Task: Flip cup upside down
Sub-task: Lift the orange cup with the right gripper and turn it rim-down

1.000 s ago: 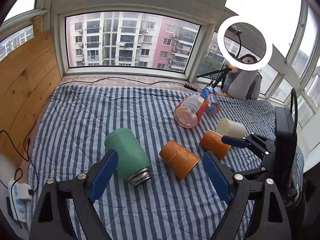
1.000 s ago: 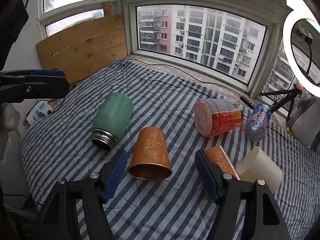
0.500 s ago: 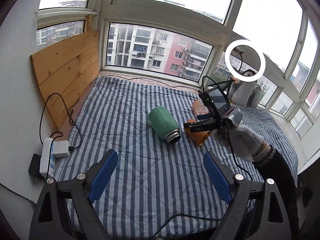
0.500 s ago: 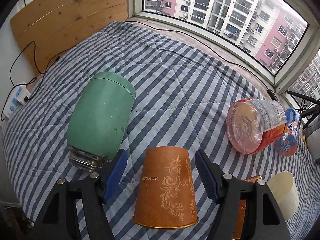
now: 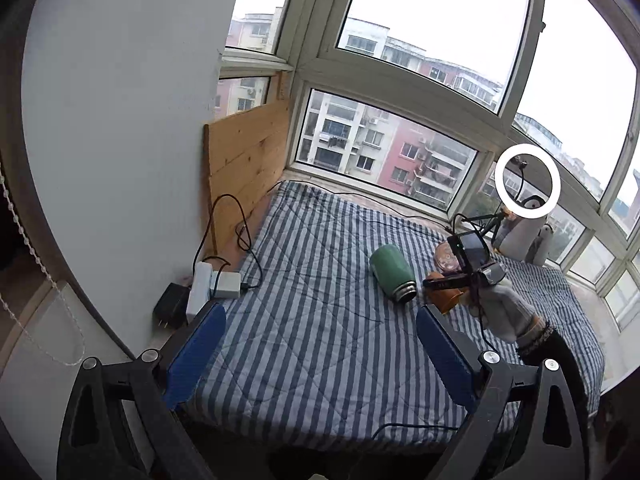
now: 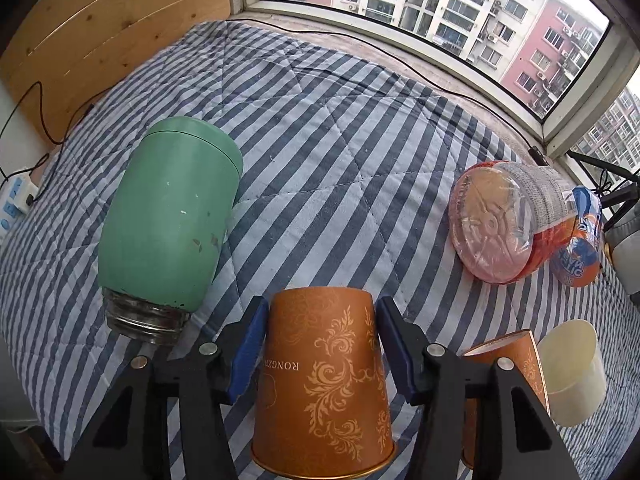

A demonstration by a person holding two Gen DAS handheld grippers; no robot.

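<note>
An orange paper cup with a gold scroll pattern [image 6: 324, 384] lies on the striped quilt, its base pointing away from me and its open rim toward the camera. My right gripper [image 6: 320, 344] has its blue pads against both sides of the cup. In the left wrist view the same cup [image 5: 446, 300] shows small at the right, with the right gripper over it. My left gripper [image 5: 316, 356] is open and empty, held high and well back above the near part of the quilt.
A green flask [image 6: 172, 220] lies just left of the cup. A clear orange jar [image 6: 504, 224] and a small bottle [image 6: 580, 240] lie at the right. A second orange cup [image 6: 508, 360] and a cream cup [image 6: 572, 372] lie near right. A power strip [image 5: 200, 292] sits by the wall.
My right gripper moved forward and down and its pads closed in onto the orange cup's sides. My left gripper pulled back and up, away from the objects.
</note>
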